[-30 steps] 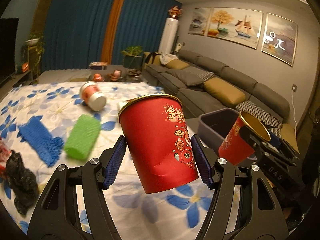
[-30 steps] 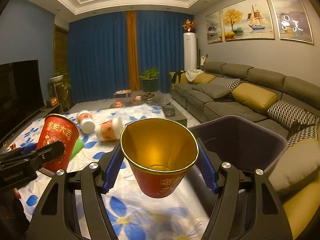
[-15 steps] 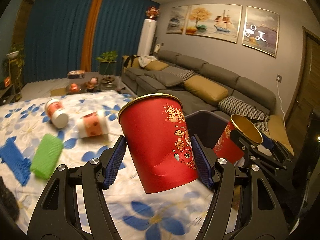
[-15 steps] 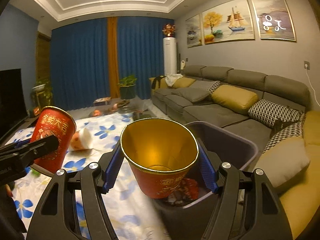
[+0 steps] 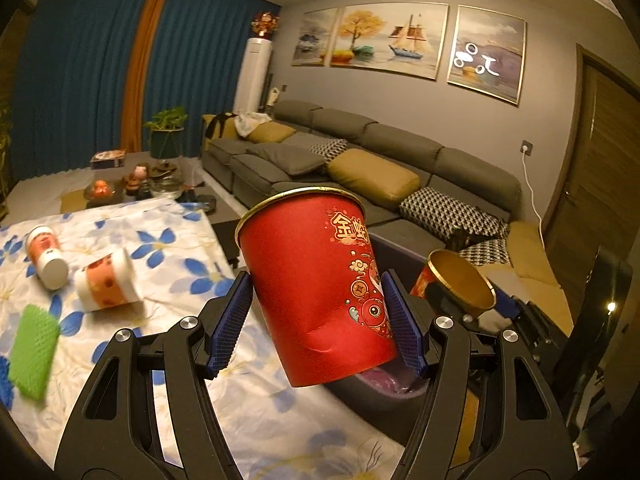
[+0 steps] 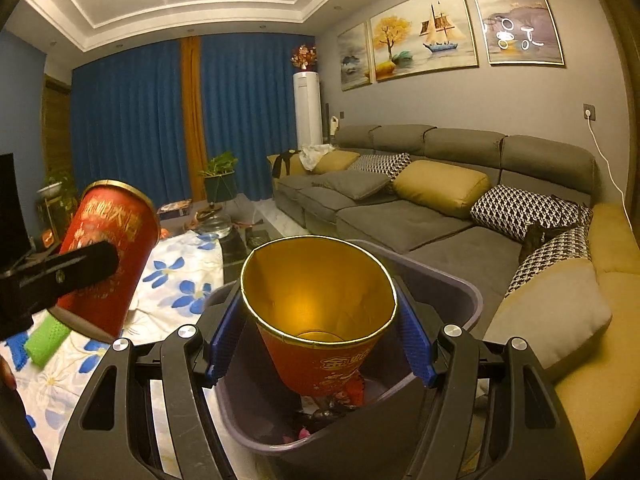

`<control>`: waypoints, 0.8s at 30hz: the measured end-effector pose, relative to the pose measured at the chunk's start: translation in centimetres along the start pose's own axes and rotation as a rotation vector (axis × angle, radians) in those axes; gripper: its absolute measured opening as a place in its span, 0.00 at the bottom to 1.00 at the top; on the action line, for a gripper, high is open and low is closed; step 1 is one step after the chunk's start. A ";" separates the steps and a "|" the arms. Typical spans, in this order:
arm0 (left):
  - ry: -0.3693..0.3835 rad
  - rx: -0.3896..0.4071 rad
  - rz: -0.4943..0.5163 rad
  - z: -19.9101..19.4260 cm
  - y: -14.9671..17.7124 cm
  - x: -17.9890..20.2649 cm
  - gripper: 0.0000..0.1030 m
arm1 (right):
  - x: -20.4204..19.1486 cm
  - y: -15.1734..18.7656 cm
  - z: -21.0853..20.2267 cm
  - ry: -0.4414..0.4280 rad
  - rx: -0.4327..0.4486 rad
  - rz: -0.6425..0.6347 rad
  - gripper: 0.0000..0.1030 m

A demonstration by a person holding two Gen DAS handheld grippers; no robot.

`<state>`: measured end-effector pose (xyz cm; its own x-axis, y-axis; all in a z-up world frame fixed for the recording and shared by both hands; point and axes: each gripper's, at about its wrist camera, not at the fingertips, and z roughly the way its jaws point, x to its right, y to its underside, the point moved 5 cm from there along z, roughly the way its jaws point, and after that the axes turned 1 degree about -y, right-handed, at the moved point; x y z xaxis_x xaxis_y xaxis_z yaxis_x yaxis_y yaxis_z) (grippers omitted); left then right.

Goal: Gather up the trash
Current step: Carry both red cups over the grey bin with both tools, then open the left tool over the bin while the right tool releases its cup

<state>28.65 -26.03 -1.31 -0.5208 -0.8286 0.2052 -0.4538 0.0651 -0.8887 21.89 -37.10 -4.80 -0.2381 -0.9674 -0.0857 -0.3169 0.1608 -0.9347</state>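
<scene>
My left gripper (image 5: 316,320) is shut on a red paper cup (image 5: 316,292) with gold lettering, held tilted above the table edge beside a dark grey bin (image 5: 372,388). That same cup (image 6: 108,256) shows at the left of the right wrist view. My right gripper (image 6: 320,332) is shut on a second red cup (image 6: 320,320) with a gold inside, mouth toward the camera, held over the open bin (image 6: 452,292). This second cup (image 5: 456,284) also appears at the right in the left wrist view. Some trash lies at the bottom of the bin.
A flower-print cloth (image 5: 180,264) covers the table, with two white-and-orange cups (image 5: 104,280) (image 5: 44,252) lying on their sides, a green sponge (image 5: 32,352) and a blue cloth (image 6: 16,352). A grey sofa (image 6: 440,208) with cushions runs behind the bin.
Both grippers have carried their cups rightward from the table toward the bin. The right cup now hangs over the bin's opening; the left cup has neared the bin's edge.
</scene>
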 end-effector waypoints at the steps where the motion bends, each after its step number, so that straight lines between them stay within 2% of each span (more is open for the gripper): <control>1: 0.007 -0.004 -0.001 0.3 0.0 0.2 0.63 | 0.1 0.2 0.3 0.003 -0.006 0.002 0.66; 10: 0.051 -0.038 -0.008 3.5 -0.2 1.1 0.63 | 1.5 0.8 1.6 0.010 -0.033 0.020 0.66; 24: 0.088 -0.075 -0.003 6.0 -0.3 2.1 0.63 | 1.3 1.3 3.3 0.009 -0.069 0.017 0.67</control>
<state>32.07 -31.13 -3.13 -0.5789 -0.7774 0.2462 -0.5067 0.1063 -0.8555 24.18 -38.82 -7.31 -0.2519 -0.9627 -0.0985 -0.3750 0.1910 -0.9071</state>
